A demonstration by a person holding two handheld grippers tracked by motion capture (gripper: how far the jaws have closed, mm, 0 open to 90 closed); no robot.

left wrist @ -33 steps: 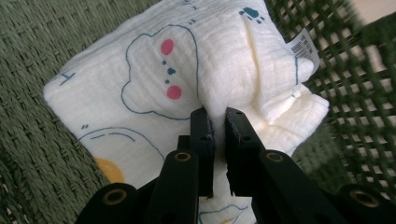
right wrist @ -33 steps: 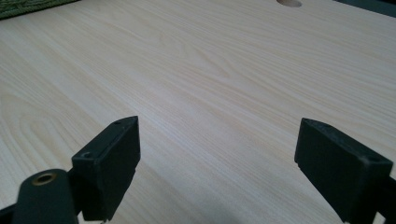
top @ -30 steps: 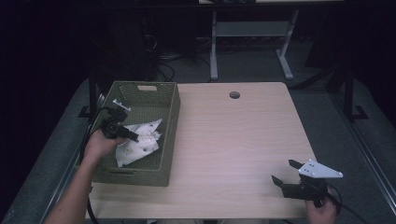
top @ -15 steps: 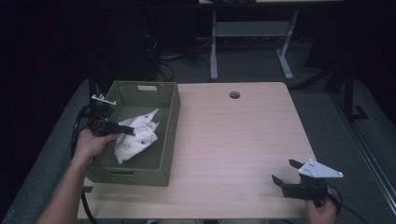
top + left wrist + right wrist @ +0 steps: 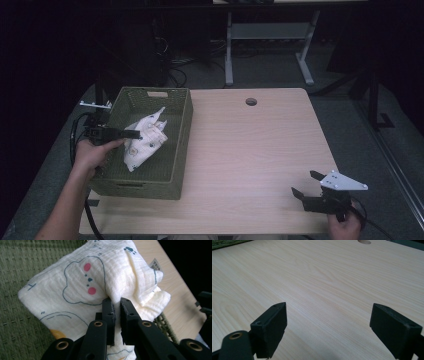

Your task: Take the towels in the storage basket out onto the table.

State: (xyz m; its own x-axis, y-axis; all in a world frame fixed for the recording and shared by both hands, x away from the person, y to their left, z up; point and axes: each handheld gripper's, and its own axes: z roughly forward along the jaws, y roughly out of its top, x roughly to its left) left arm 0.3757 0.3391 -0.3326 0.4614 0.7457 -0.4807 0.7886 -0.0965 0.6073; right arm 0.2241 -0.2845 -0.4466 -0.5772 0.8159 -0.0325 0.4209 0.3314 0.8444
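Status, cloth removal from basket:

1. Left hand-held gripper [image 5: 131, 134]: jaws closed tight on a fold of the printed cloth [image 5: 145, 140]. The left gripper view confirms the pinch: both pads [image 5: 109, 308] press a ridge of the cloth [image 5: 82, 287] between them, no gap visible.
2. Change vs. 1 s ago: the left hand [image 5: 95, 152] has shifted toward the basket's left wall and slightly upward. The cloth has followed, and its upper part is now bunched and raised instead of lying flat. Judgement: the lift has begun and the grip is holding.
3. Cloth location: inside the green woven basket [image 5: 181, 130], its lower end apparently resting on the basket floor, so not yet clear of the rim.
4. Right hand-held gripper [image 5: 306, 184]: jaws wide apart, holding nothing, unmoved near the bench [image 5: 260, 150] front-right corner. In the right gripper view, bare wood lies between its jaws.
5. Remaining, approx.: raise further, clear the wall, bring the cloth over the bench.
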